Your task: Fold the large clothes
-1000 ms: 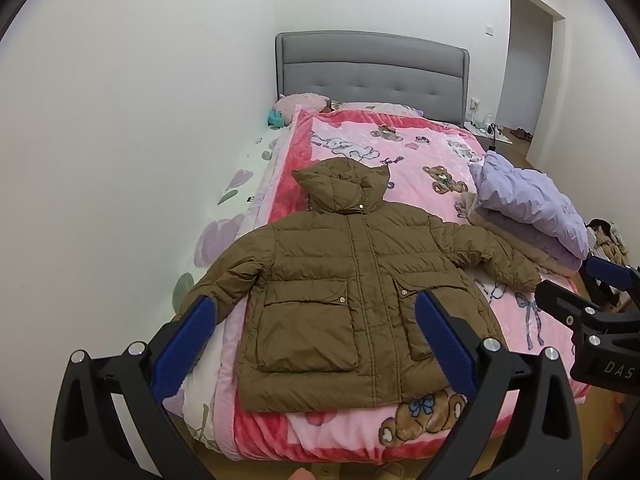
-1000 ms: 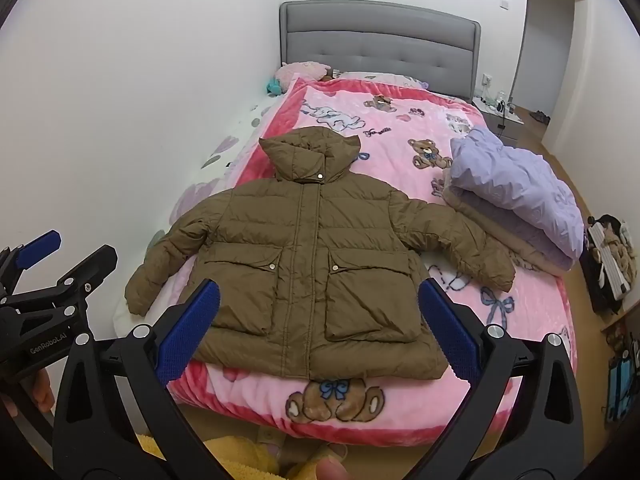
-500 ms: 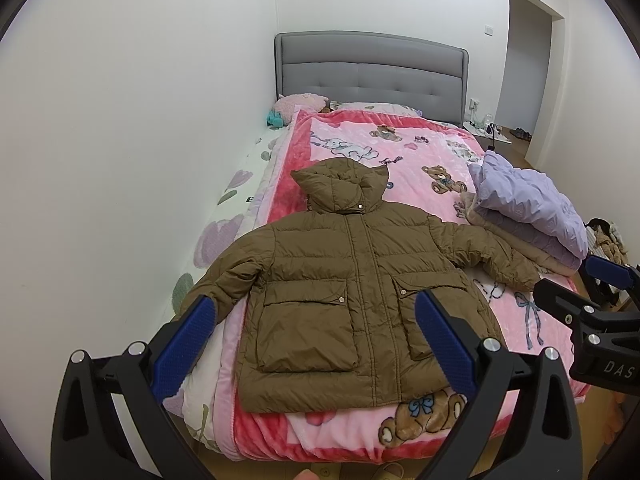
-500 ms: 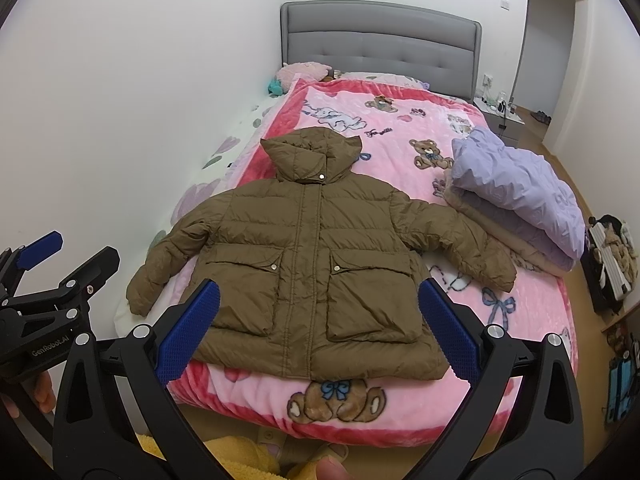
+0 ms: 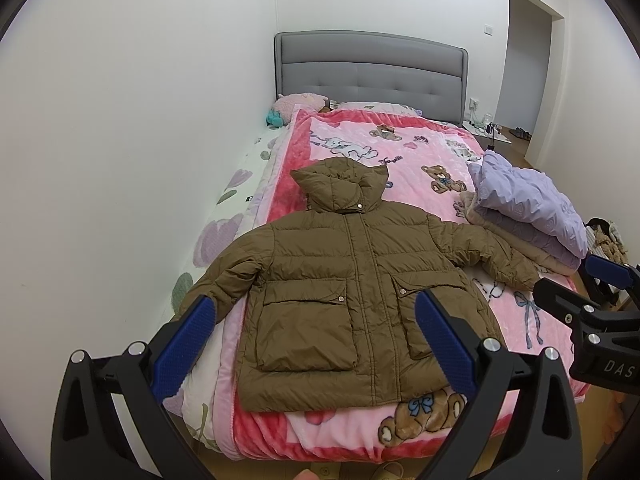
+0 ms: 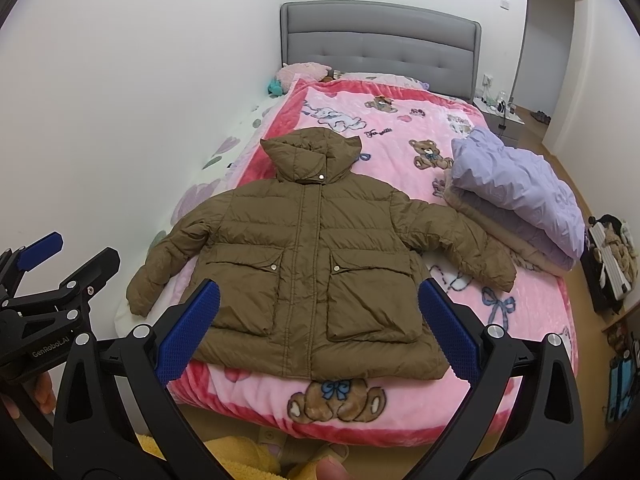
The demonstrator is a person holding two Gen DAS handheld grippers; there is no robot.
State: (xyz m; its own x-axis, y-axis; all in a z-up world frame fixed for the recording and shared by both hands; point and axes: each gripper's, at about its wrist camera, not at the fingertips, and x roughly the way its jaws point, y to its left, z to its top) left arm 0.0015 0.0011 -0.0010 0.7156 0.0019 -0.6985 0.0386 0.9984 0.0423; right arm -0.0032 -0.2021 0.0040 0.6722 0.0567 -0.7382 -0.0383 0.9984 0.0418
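White walls close in a narrow bedroom where a bed with a grey headboard runs along the left wall, covered by a pink teddy-bear blanket. On the near half of that blanket lies the brown hooded puffer jacket, front up and zipped, hood pointing toward the headboard, hem close to the foot of the bed. Both sleeves are spread outward, which looks like a deliberate flat layout so the sleeves can be folded in first. One sleeve reaches over the blanket's left edge onto the flowered sheet; the other sleeve ends just beside a folded lilac quilt stacked at the right side of the bed. The left gripper hangs above the foot of the bed with its blue-padded jaws spread wide and nothing between them; the right gripper is the same, wide apart and empty. Both sit back from the hem, so folding seems not yet begun, and each tong is presumably poised to reach for a sleeve or a hem corner
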